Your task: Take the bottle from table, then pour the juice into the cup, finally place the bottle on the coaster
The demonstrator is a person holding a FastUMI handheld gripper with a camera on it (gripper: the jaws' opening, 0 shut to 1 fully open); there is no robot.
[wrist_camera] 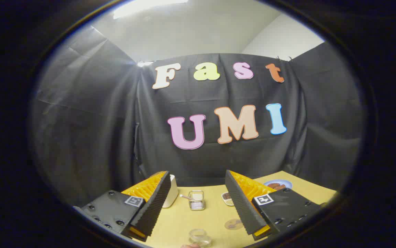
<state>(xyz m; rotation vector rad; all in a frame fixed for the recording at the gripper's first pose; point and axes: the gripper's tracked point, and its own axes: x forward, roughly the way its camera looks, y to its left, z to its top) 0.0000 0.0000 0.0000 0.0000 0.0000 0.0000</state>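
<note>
jaws spread apart over the table [184, 217], gripping nothing, cup [200, 237] low between them, coaster [233, 224] beside.

The gripper [198, 193] hangs above the table [180, 220], fingers spread wide with nothing between them; low between the fingers stands a cup [199, 237]; right of the cup lies a coaster [233, 224]; farther back, a small tin [196, 200]; left of the tin, behind the left finger, a white container [172, 193]; right of the tin, a small dish [226, 197]; at the far right, a plate [277, 184].
</note>
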